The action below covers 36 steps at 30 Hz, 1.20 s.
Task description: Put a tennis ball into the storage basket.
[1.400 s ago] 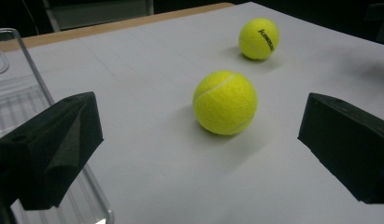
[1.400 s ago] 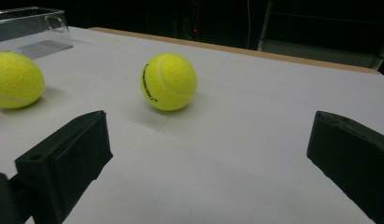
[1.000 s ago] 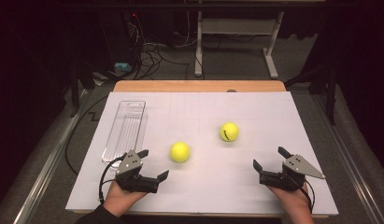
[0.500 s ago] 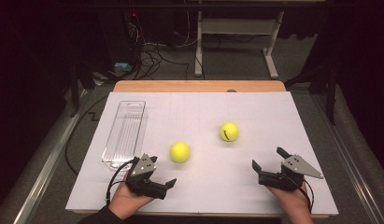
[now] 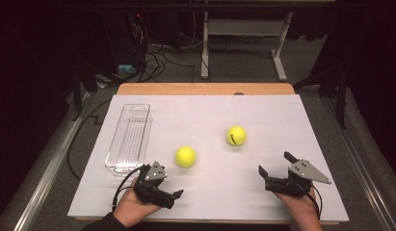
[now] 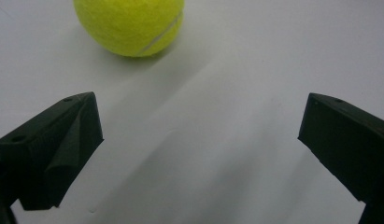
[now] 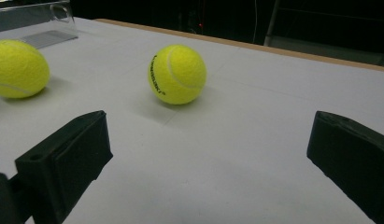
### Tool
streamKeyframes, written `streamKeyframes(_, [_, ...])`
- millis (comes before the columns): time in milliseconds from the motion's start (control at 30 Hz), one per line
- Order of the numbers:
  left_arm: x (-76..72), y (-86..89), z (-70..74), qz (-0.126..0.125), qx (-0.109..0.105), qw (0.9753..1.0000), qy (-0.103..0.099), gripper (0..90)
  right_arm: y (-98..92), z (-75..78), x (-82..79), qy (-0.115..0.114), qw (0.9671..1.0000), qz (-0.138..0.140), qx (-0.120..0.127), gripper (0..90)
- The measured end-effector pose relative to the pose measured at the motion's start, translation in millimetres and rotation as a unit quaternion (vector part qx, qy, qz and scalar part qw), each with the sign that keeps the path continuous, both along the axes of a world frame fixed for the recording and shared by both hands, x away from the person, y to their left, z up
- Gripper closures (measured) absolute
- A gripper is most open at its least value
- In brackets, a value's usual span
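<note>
The left gripper (image 5: 172, 192) sits low over the white table (image 5: 219, 120) at its near edge, held in a hand (image 5: 130, 211). Its 2 jaws stand wide apart with bare table between them and nothing in their hold. Just ahead of it and a little to one side lies a yellow tennis ball (image 5: 185, 156); in the left gripper view this near ball (image 6: 129, 25) rests on the table beyond the jaw tips, closer to the left jaw's line than to the right's, not touching either.

The right gripper (image 5: 275, 168) rests near the same edge, well apart from the left one. Its jaws are also spread wide and hold nothing. A second tennis ball (image 5: 236, 135) with dark print lies ahead of it; in the right gripper view that printed ball (image 7: 177, 73) sits beyond the jaws, clear of both, with the near ball farther off to the side.

A clear plastic tray (image 5: 130, 137) lies lengthwise beyond the left gripper, just beside the near ball's outer side, apart from it.
</note>
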<state>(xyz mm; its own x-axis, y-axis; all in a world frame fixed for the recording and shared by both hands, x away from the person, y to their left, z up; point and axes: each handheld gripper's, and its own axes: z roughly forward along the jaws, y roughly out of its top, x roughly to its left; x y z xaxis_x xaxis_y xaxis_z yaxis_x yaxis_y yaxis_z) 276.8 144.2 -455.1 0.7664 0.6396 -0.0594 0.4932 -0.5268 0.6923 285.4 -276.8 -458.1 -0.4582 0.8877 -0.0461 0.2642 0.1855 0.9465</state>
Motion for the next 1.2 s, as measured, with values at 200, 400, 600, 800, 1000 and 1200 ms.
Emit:
streamKeyframes(200, [1.6, -3.9, -2.1, -0.003, 0.022, 0.9996, 0.016, 0.6, -0.1, 0.0, 0.3, 0.000, 1.0000, 0.002, -0.001, 0.0])
streamKeyframes(400, [9.3, -10.6, 6.6, -0.006, 0.042, 0.9987, 0.028, 0.7, -2.2, -2.2, 0.3, 0.012, 0.9998, 0.010, -0.012, 0.0])
streamKeyframes(600, [16.7, -16.0, 19.7, -0.011, 0.068, 0.9967, 0.043, 1.4, -3.2, 0.0, -1.8, 0.003, 0.9998, 0.015, -0.009, 0.0])
streamKeyframes(800, [24.6, -24.9, 29.2, -0.022, 0.103, 0.9925, 0.061, 1.5, -6.0, 1.5, -4.2, 0.000, 0.9999, 0.014, -0.002, 0.0])
streamKeyframes(1000, [35.3, -28.5, 32.0, -0.029, 0.133, 0.9864, 0.092, 1.5, -6.8, 1.9, -4.8, -0.001, 0.9999, 0.014, 0.000, 0.0])
streamKeyframes(1200, [42.1, -32.6, 35.4, -0.042, 0.173, 0.9776, 0.111, 1.3, -5.8, 2.5, -5.7, -0.003, 0.9998, 0.017, -0.003, 0.0])
